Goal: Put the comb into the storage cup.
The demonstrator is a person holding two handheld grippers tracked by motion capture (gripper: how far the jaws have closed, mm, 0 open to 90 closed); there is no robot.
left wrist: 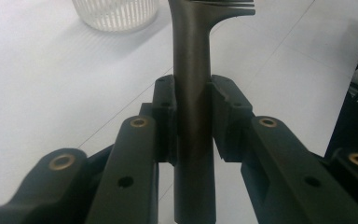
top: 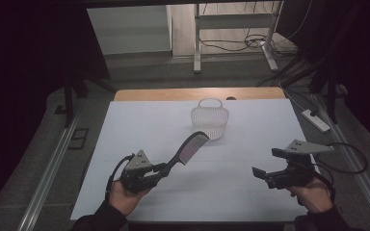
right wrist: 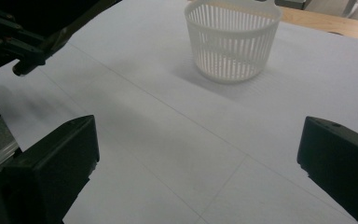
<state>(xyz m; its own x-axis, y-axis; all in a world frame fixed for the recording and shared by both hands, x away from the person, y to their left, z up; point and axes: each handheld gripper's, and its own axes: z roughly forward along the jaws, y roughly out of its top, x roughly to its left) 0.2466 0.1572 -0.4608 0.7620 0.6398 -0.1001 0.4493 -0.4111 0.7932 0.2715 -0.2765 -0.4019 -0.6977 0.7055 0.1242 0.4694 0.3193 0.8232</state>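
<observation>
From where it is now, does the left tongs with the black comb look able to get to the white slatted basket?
Probably yes: the left tongs grips the black plastic comb by its handle, and bare white table lies between its toothed end and the white slatted plastic basket.

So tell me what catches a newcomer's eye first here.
The black comb stands out, its handle clamped in the left tool and slanting up above the white table. Beyond it, near the far edge, stands a white slatted basket. The right tool gapes wide, holding nothing.
</observation>
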